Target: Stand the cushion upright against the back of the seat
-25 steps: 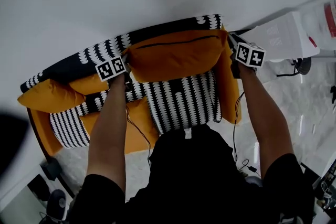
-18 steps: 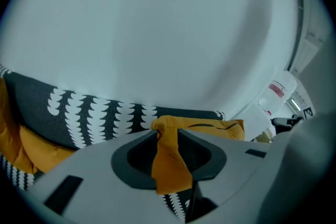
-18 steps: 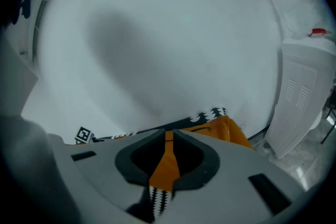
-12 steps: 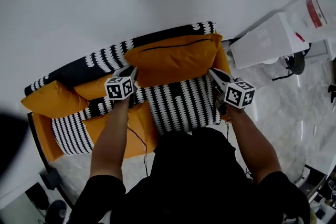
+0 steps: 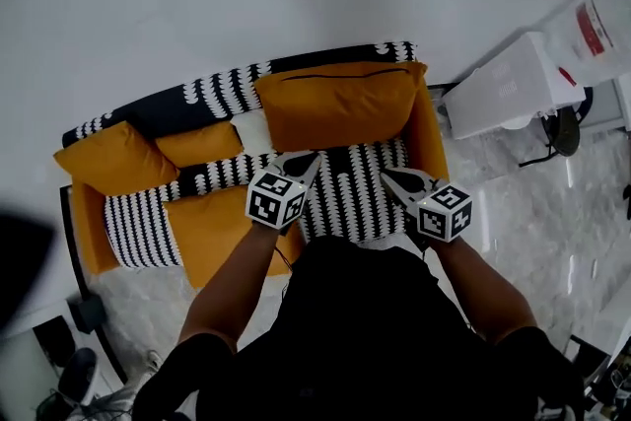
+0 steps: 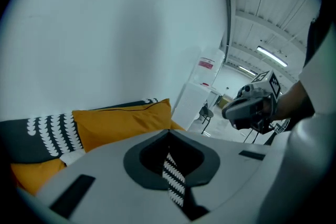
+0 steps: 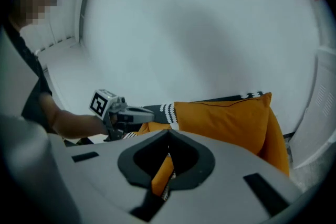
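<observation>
Head view: two tools are counted, one in each hand, and one marker cube is carried by each. The left tool [image 5: 299,160] and the right tool [image 5: 392,176] are held over the front of the seat, tips pointed toward the backrest. The jaws of both have just been closing. In the gripper views they are seen pressed together, with nothing clamped between them.

One sofa [image 5: 212,94] is seen, its back patterned black and white. Three loose orange cushions are counted. The large cushion [image 5: 340,104] is stood upright against the backrest, just beyond the tips of both tools and apart from them. Two smaller cushions [image 5: 113,161] [image 5: 197,145] are lying beyond and to the left of the left tool. Two striped seat panels [image 5: 347,197] [image 5: 138,230] are also counted.

Two white units [image 5: 503,96] [image 5: 611,35] are standing to the right of the right tool. One red label [image 5: 595,23] is borne by the farther unit, its writing too small to be read.
</observation>
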A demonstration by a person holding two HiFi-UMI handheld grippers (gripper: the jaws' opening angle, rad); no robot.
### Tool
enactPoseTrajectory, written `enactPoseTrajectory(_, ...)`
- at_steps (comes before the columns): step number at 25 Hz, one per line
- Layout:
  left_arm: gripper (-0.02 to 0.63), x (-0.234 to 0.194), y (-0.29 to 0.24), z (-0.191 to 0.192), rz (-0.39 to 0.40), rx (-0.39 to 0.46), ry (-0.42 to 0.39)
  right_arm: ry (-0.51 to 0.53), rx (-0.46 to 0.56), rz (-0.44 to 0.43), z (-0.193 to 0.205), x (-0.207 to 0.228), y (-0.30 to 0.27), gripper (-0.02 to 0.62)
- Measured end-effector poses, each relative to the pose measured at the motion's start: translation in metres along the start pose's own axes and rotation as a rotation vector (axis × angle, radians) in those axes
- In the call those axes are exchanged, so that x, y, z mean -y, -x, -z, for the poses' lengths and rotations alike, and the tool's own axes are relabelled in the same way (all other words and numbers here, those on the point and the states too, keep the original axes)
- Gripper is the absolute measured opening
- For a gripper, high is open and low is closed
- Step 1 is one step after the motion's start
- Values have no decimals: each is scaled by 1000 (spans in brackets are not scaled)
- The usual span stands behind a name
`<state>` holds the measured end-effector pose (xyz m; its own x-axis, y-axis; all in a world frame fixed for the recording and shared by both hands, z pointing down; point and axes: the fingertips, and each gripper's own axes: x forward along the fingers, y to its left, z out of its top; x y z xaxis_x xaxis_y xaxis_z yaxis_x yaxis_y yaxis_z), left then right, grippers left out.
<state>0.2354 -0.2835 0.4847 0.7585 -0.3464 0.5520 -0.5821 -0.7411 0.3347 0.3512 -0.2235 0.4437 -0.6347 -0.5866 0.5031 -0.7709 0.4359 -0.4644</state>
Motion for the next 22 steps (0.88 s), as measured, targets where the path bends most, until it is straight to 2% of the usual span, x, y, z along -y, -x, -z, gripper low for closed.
enactPoseTrajectory(3,16,37,19,2,5,37,1,81,3,-7,14,-22,16,37)
enactPoseTrajectory(7,17,81,39,11,-11,90,2,130,67,45,24,-31,50,40)
enactPoseTrajectory(10,17,115,55,19,-40,133,-7,135,97,4,40,-46,83,40)
enactPoseTrajectory(13,17,148,77,32,-93,176,-3,162,108,-54,66,-63,127,38)
enactPoseTrajectory(16,17,173,104,59,-157,192,20,157,122,-59,97,-66,165,38)
enactPoseTrajectory(22,17,214,155,122,-270,187,85,126,142,-99,144,-88,191,38)
